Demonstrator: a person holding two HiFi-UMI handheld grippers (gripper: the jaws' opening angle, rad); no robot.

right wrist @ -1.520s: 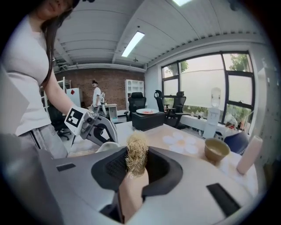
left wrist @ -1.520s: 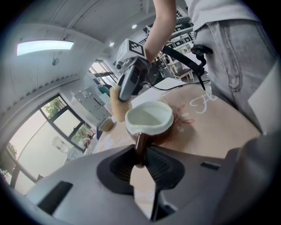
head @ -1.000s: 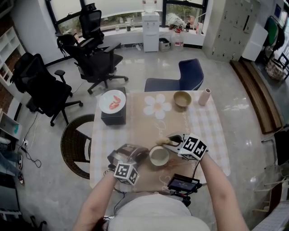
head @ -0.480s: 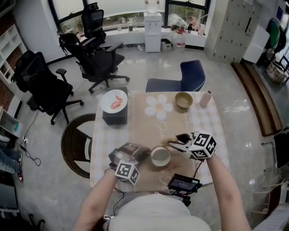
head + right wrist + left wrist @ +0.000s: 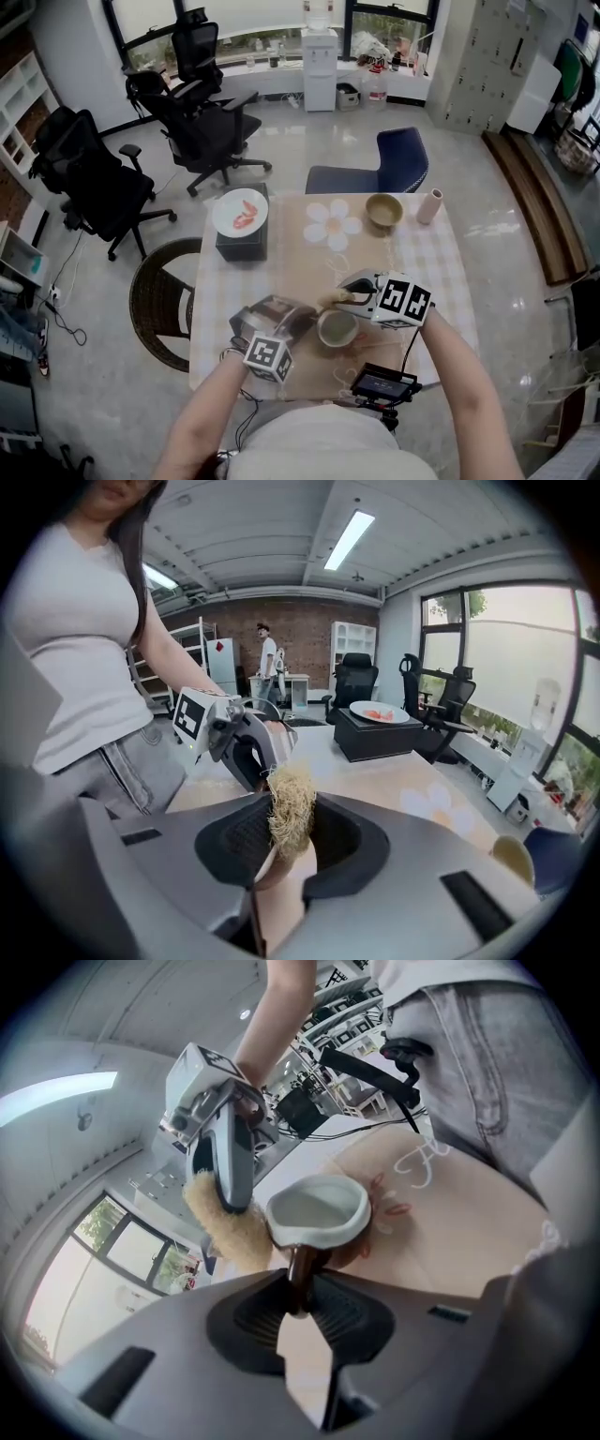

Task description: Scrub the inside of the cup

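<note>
Currently the left gripper (image 5: 300,1302) is closed narrow on the brown handle (image 5: 302,1274) of the cup (image 5: 317,1211), held over the near part of the table (image 5: 422,253) with its white inside facing up. The right gripper (image 5: 286,841) is clamped on a straw-coloured loofah scrubber (image 5: 291,810), which sits just beside the cup's rim, not inside it. The main risk is that the handle is the only grip. A sideways push from the scrubber on the rim could make the cup swivel in the pinch or slip free. Second, only a thin part of the loofah is between the jaws, so drag against the cup wall could pull it out. I cannot tell whether the cup's base rests on the cloth. If it hangs free, a downward scrub would lever hard on the handle.
</note>
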